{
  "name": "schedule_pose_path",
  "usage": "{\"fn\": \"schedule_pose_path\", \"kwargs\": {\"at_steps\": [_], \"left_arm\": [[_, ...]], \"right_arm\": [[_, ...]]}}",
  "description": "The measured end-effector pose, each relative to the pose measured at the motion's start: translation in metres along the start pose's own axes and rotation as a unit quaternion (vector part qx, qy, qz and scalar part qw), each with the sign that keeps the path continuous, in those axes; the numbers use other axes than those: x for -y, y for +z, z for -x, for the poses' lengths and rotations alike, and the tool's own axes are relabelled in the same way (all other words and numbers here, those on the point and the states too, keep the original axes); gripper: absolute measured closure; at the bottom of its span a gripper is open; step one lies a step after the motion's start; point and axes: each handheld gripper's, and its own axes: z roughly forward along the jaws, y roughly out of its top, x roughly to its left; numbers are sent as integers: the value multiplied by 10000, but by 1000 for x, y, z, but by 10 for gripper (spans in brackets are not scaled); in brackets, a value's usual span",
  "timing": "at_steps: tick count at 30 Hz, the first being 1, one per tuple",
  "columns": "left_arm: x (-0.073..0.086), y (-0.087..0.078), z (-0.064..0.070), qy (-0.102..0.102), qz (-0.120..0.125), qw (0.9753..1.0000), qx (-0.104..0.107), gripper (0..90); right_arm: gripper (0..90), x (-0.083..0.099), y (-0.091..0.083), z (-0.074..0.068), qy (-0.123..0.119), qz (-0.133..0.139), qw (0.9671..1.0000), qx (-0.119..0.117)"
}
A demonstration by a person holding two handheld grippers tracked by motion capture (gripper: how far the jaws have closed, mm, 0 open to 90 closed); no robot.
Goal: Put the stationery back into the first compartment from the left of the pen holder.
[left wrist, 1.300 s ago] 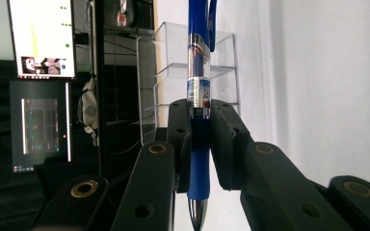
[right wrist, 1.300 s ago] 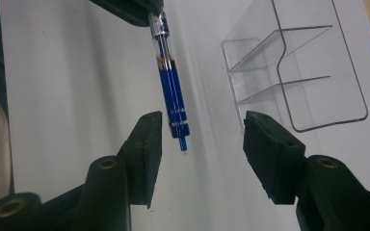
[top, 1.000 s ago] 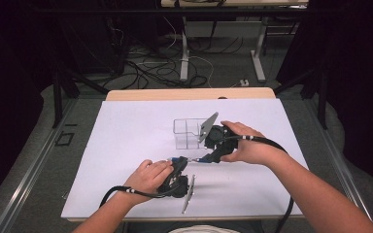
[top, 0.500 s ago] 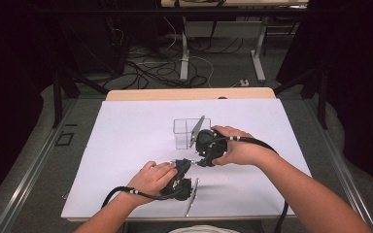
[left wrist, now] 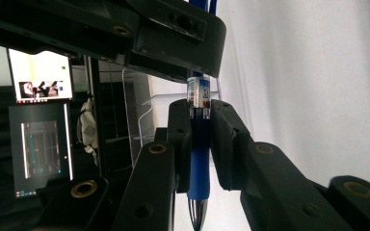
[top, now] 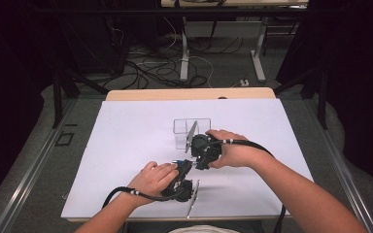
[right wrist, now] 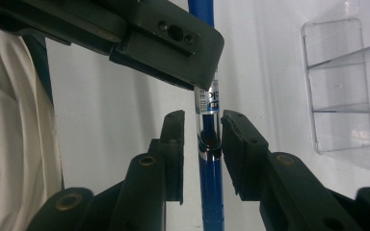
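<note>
the left gripper (left wrist: pixel 200 139) has its jaws clamped on a blue pen (left wrist: pixel 198 159) low over the white table (top: pixel 126 141), the right gripper (right wrist: pixel 201 139) straddling the barrel with jaws parted, not gripping; light, stiff, slippery plastic, probably best taken mid-barrel.

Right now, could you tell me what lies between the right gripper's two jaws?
In the right gripper view, the blue pen stands between the open jaws of the right gripper; small gaps show on both sides.

1. Looks like a lab or recording workspace.
2. Shown by a white-covered table (top: pixel 126 145) ringed with dark curtains (top: pixel 354 73).
3. Loose cables (top: pixel 145 73) across grey floor.
4. Lit monitors (left wrist: pixel 41 125) beside the table.
</note>
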Motion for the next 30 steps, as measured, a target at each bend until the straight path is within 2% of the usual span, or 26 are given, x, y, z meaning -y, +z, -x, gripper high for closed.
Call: {"fn": "schedule_pose_path", "kwargs": {"at_steps": [2, 4, 5, 8, 9, 10, 11, 13, 15, 16, 18, 19, 20, 22, 25, 29, 30], "left_arm": [[-1, 0, -1, 70, 33, 9999, -67, 797], [-1, 0, 1, 23, 26, 10000, 20, 797], [-1, 0, 1, 46, 37, 10000, -8, 797], [-1, 0, 0, 74, 29, 10000, -4, 796], [0, 0, 2, 25, 44, 10000, 15, 796], [-1, 0, 1, 95, 113, 9998, -161, 796], [-1, 1, 1, 63, 185, 9995, -243, 796], [0, 1, 1, 126, 59, 9998, -111, 796], [0, 2, 1, 125, 81, 9998, -158, 795], [1, 2, 3, 92, 10, 10000, -7, 795], [1, 2, 2, 119, 7, 9999, -35, 794], [2, 3, 2, 75, -20, 10000, 25, 793], [3, 3, 2, 66, -25, 10000, -25, 791], [4, 3, 0, 4, -46, 10000, 9, 779], [7, 3, 0, -65, -70, 10000, 17, 739], [11, 3, -1, -218, -65, 9997, 133, 685], [13, 3, -1, -269, -30, 9996, 71, 681]], "right_arm": [[722, -1, 2, -1, 47, -35, 10000, -19], [745, -1, 3, 0, -64, -44, 10000, 1], [763, -1, 3, -1, 30, -78, 10000, -7], [783, -1, 4, 0, 17, -76, 10000, 9], [785, -1, 4, 0, 31, -78, 10000, 1], [786, -2, 4, 0, 7, -79, 10000, 5], [788, -2, 4, 0, 8, -77, 10000, 7], [792, -3, 4, 0, -5, -115, 9999, 16], [794, -3, 5, -1, -36, -134, 9999, 41], [795, -4, 6, 0, -85, -99, 9999, 53], [795, -5, 7, 0, -56, -145, 9999, 70], [795, -5, 7, 0, -74, -139, 9999, 69], [795, -6, 7, -1, -16, -152, 9998, 86], [796, -7, 7, 0, -81, -111, 9998, 139], [796, -9, 7, 1, -72, -95, 9997, 225], [796, -12, 7, 3, -64, -80, 9995, 291], [796, -12, 8, 3, -44, -82, 9995, 305]]}}
